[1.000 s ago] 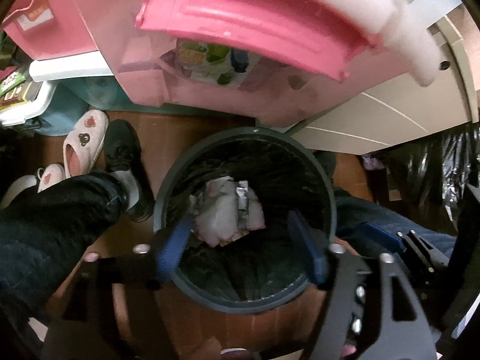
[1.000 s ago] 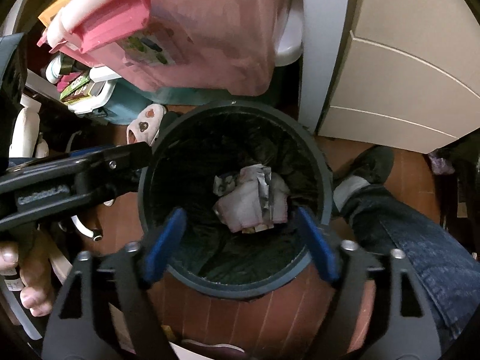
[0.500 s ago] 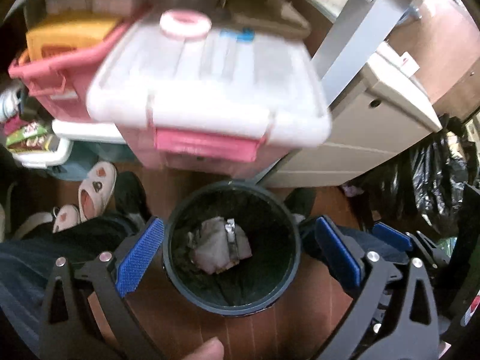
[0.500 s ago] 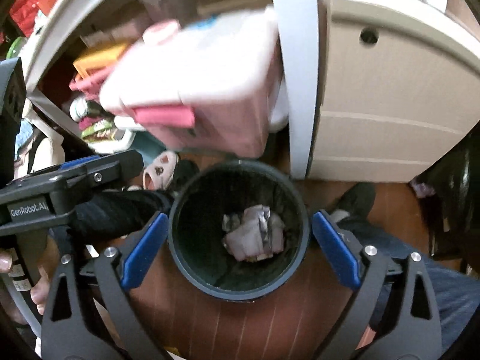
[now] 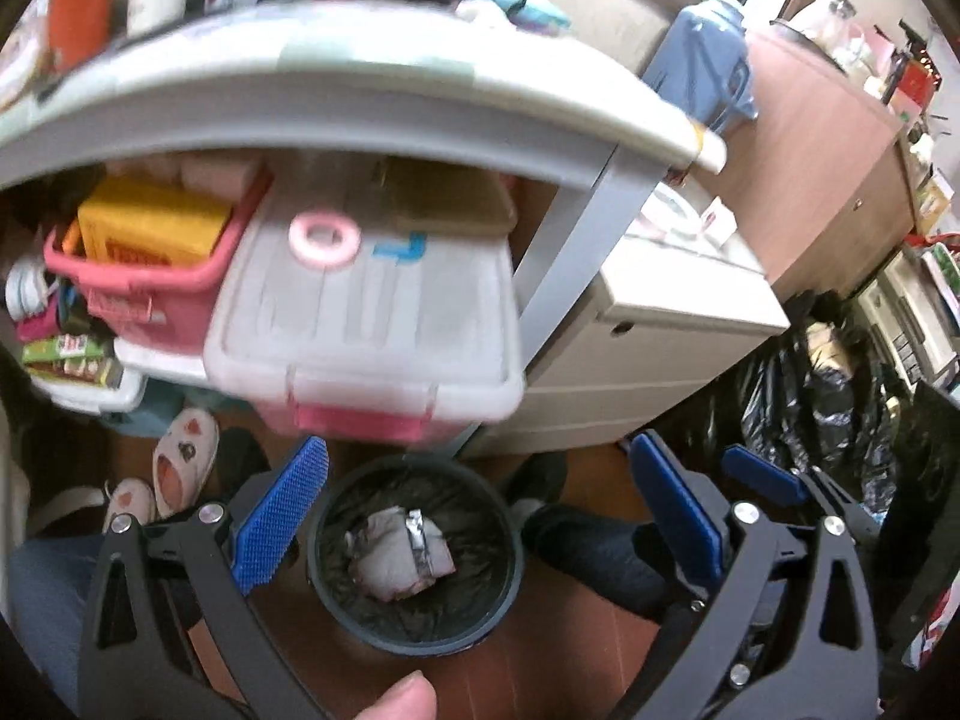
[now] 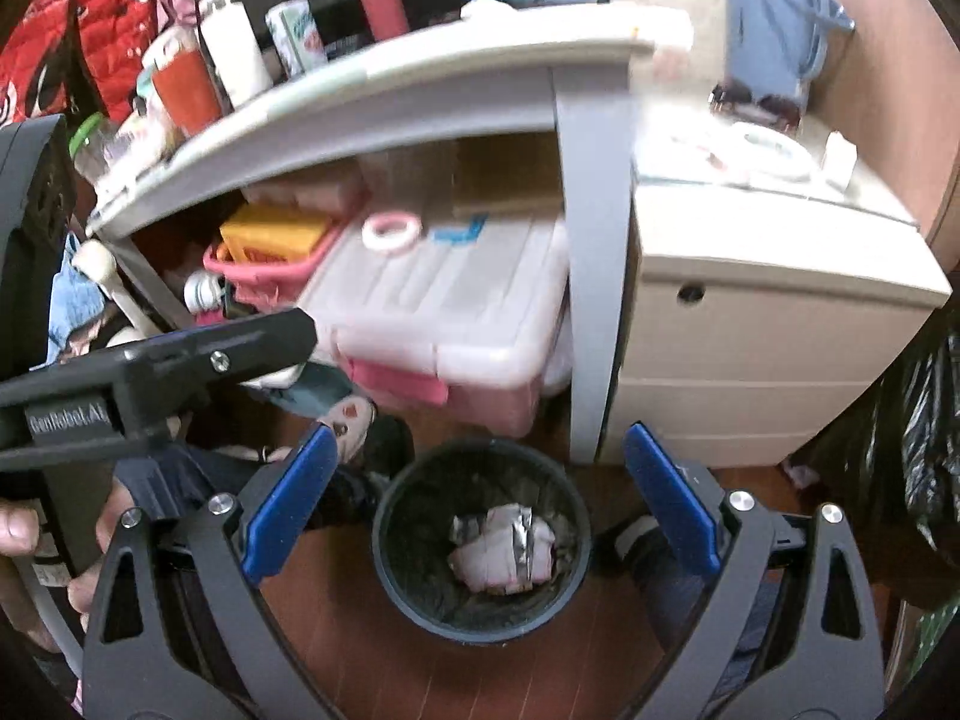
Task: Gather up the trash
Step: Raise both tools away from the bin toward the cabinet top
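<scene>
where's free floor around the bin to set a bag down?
Bare wood floor shows only in front of the bin, toward the camera. Crowded elsewhere: slippers and a shoe at its left, a leg at its right, the pink storage box and cream drawer unit behind, black bags far right.

Open room is being left straight above the bin (image 5: 414, 630), whose mouth is lying uncovered, with only crumpled trash (image 5: 399, 552) resting at its bottom. The far side is being crowded by a pink-latched storage box (image 5: 366, 336) jutting out from under the desk (image 5: 360, 90), its front edge seeming to overhang the bin's rim. Passage to the right is being narrowed by the grey desk leg (image 6: 591, 276) and the cream drawer cabinet (image 6: 762, 348). Both flanks of the bin are being occupied by the person's legs (image 5: 600, 552), and slippers (image 5: 180, 462) are lying to the left.
</scene>
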